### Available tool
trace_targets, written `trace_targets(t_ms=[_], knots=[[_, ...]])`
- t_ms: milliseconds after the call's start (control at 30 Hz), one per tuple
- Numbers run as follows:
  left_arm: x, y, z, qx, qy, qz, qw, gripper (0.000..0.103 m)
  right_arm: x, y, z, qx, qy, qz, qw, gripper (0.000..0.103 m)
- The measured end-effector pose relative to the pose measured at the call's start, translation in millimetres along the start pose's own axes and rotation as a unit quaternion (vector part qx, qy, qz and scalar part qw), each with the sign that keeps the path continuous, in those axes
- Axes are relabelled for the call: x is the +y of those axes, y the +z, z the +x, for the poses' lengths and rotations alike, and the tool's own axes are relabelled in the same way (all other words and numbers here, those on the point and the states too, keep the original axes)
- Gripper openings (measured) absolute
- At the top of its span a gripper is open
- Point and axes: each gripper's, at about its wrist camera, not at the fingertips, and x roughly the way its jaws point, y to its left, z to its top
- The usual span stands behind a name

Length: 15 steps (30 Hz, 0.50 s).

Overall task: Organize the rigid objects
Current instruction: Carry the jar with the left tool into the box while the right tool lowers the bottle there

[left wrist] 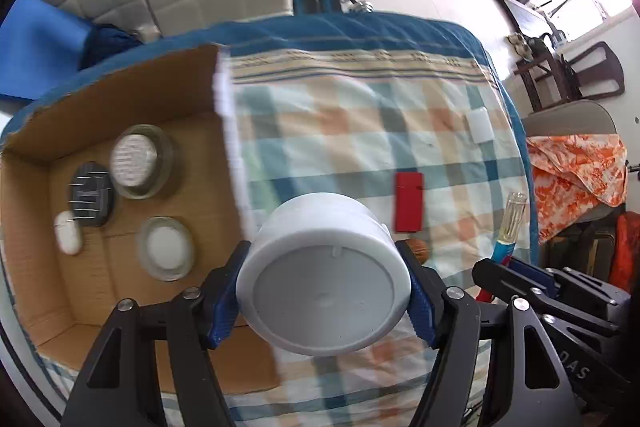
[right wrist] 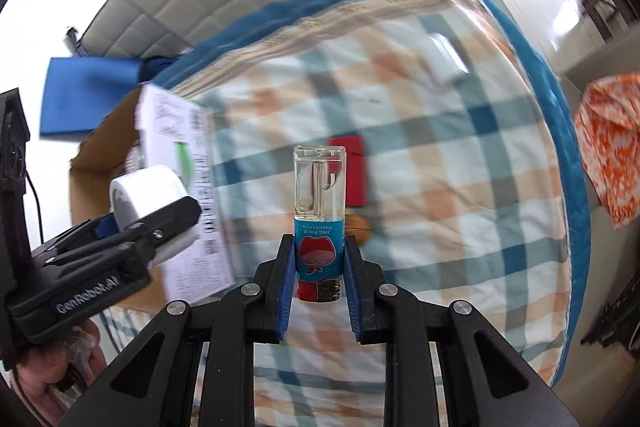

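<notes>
Left wrist view
- Left gripper [left wrist: 324, 283]: its jaws are clamped on a round white plastic tub [left wrist: 324, 275], held clear above the bed.
- Landmark: an open brown cardboard box [left wrist: 120, 95] sits at the left of the checked bedspread [left wrist: 320, 131].
- Already in the box: a glass jar with a pale patterned lid [left wrist: 138, 159], a second glass jar with a white lid [left wrist: 166, 247], a dark oval case [left wrist: 91, 193] and a small white oval case [left wrist: 68, 231], all on the box floor.
- Still outside the box: a flat red rectangular case [left wrist: 409, 201], well to the right of the box, and a small white rectangular block [left wrist: 480, 126], farther right again.
- Tub's place: just right of the box's near wall, not over the opening.

Right wrist view
- Right gripper [right wrist: 319, 269]: jaws closed narrowly on a clear-bodied lighter with a blue label and red cap [right wrist: 319, 211], which stands out beyond the jaws.
- Lighter's place: in the air over the bedspread, well right of the box [right wrist: 104, 143].
- Also seen: the left gripper [right wrist: 156, 219] with its tub [right wrist: 148, 203], just beside the box's white labelled flap [right wrist: 176, 163].
- Small brown item [right wrist: 357, 225]: lies on the bed behind the lighter; what it is cannot be told.

Progress
- Judgement: roughly half sorted. Four things are boxed, two are lifted and not yet dropped in, and at least three lie loose on the bed.
</notes>
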Motion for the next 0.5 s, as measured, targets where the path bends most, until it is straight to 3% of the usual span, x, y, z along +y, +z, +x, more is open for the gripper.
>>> trace_targets(t_ms=[300, 500], knots=[[120.7, -21.1, -52.9, -0.034, 0.035, -0.054, 0.9974, 0.067, 134.7, -10.8, 16.3, 0.010, 0.019, -0.092, 0.996, 0.024], [196.9, -40.5, -48.1, -0.019, 0.055, -0.095, 0.9937, 0.067, 211.7, -20.6, 67.8, 0.044, 0.025, -0.129, 0.990, 0.024]])
